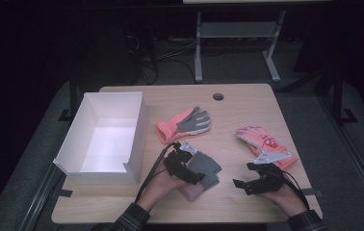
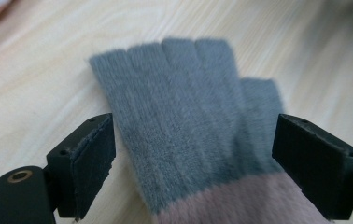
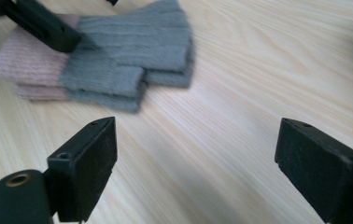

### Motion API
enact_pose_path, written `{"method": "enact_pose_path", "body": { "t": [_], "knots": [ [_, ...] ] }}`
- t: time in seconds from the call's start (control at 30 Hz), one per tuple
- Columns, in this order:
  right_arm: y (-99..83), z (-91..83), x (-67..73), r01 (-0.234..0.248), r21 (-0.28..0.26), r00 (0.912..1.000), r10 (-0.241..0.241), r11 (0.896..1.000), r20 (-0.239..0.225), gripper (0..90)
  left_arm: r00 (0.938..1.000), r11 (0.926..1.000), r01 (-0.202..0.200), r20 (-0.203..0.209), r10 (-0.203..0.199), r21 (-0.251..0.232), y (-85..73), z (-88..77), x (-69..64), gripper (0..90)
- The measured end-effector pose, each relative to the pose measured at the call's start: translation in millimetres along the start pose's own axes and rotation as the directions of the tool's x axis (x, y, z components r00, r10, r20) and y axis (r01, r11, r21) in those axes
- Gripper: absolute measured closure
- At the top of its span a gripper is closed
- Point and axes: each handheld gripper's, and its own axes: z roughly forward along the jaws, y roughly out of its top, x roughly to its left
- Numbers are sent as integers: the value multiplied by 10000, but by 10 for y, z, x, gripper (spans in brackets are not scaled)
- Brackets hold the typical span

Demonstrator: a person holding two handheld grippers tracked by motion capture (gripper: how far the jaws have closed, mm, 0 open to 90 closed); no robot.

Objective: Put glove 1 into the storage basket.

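A pair of grey knit gloves [image 1: 205,167] with pink cuffs lies stacked near the table's front middle. My left gripper [image 1: 195,176] is over them, open. In the left gripper view the top glove [image 2: 184,116] lies flat between the two jaws of the left gripper [image 2: 193,163], neither pad pressing it. My right gripper [image 1: 241,185] is to their right, open over bare wood. In the right gripper view the right gripper [image 3: 195,163] holds nothing, and the stacked gloves [image 3: 128,56] lie at upper left with a jaw of the left gripper [image 3: 39,23] on them.
An open white box [image 1: 104,137] stands at the table's left. A salmon glove with a grey palm [image 1: 185,122] lies mid-table. A pink-red glove [image 1: 263,139] lies at the right, just behind my right gripper. A round cable hole [image 1: 218,96] is near the far edge.
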Motion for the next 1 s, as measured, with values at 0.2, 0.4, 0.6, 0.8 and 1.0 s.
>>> {"method": "enact_pose_path", "body": {
  "t": [0.2, 0.4, 0.6, 0.8, 1.0],
  "knots": [
    [-33, -81, -47, -47, -469, 9999, 52, 9989, 96, 111, 9999, 9997, -58, -87, 60, 245, -32, 123, -23, 126],
    [-41, -46, -63, -40, -377, 9998, 48, 9993, 214, 107, 9999, 9994, -154, 47, 152, 315, -57, 139, -36, 139],
    [-46, -19, -79, -56, -411, 9995, 69, 9991, 317, 106, 9991, 9987, -341, 256, 331, 380, -57, 118, -74, 250],
    [-31, -9, -37, 63, -443, 9977, -33, 9990, 671, 110, 9940, 9988, -191, 1086, 141, 453, -38, 96, -65, 499],
    [-41, 33, -32, 218, -545, 9948, -162, 9983, 1009, 110, 9889, 9972, -17, 1485, -94, 742, -8, 91, -44, 636]
  ]
}}
